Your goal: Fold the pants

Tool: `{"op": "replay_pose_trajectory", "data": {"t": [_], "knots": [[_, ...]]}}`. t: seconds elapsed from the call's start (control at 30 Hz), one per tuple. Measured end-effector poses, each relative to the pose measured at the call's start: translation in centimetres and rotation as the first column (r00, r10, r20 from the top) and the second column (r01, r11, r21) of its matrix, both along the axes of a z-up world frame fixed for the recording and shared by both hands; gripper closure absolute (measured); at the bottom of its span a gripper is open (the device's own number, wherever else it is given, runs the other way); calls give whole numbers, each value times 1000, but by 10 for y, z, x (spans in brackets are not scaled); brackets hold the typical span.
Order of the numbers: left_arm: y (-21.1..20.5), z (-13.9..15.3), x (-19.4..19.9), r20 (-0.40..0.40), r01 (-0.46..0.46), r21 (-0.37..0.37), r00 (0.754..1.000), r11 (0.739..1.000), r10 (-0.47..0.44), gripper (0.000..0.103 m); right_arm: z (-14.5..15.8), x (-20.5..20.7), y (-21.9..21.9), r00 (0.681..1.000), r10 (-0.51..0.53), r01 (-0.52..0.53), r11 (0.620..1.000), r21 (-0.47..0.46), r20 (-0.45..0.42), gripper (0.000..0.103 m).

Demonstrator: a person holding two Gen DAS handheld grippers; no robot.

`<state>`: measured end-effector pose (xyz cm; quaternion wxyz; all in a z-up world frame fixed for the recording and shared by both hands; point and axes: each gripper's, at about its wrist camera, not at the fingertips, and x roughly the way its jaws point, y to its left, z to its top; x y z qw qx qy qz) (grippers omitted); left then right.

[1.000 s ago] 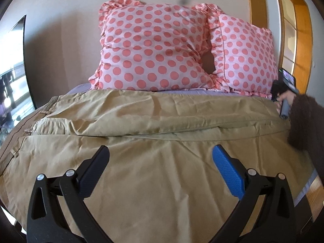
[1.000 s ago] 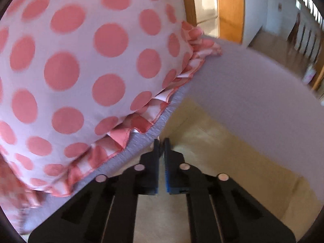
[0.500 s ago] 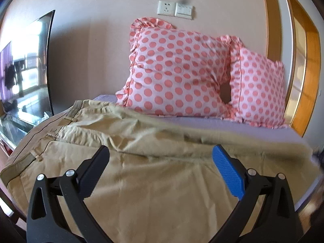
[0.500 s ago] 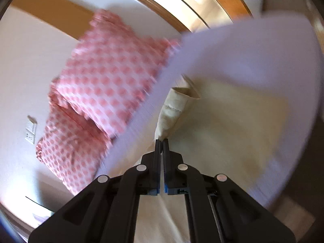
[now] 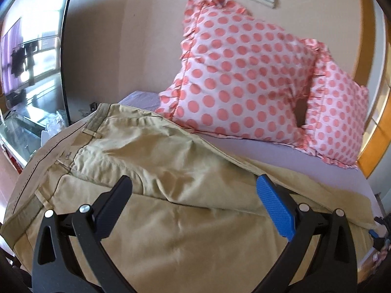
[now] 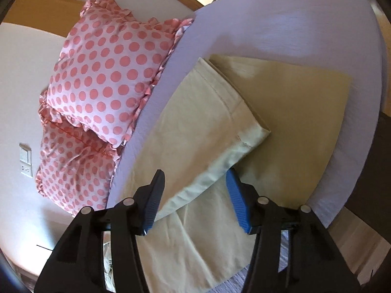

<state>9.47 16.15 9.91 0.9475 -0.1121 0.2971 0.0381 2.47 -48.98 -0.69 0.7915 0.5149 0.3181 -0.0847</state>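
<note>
Tan khaki pants lie spread across a lavender bed, waistband at the left, one leg folded over the other. My left gripper is open and empty, hovering just above the seat area of the pants. In the right wrist view the leg hems lie one over the other near the bed's edge. My right gripper is open and empty, just above the upper leg's hem end, with the fabric lying between and below the jaws.
Two pink polka-dot pillows lean against the wall at the head of the bed; they also show in the right wrist view. The lavender sheet is bare past the hems. A dark TV screen stands at the left.
My right gripper has opened from shut and let go of the leg hem, which now lies on the other leg. My left gripper has swung left toward the waistband, staying open.
</note>
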Motion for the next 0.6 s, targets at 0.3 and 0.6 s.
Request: {"op": "replay_pose_trajectory", "data": {"t": [0.3, 0.6], "knots": [[18, -9, 75, -130, -15, -55, 991, 998, 8, 3, 3, 14, -11, 972, -16, 17, 1000, -4, 237, 101], [43, -53, 168, -354, -117, -155, 933, 981, 55, 41, 9, 7, -12, 961, -11, 12, 1000, -2, 278, 101]]}}
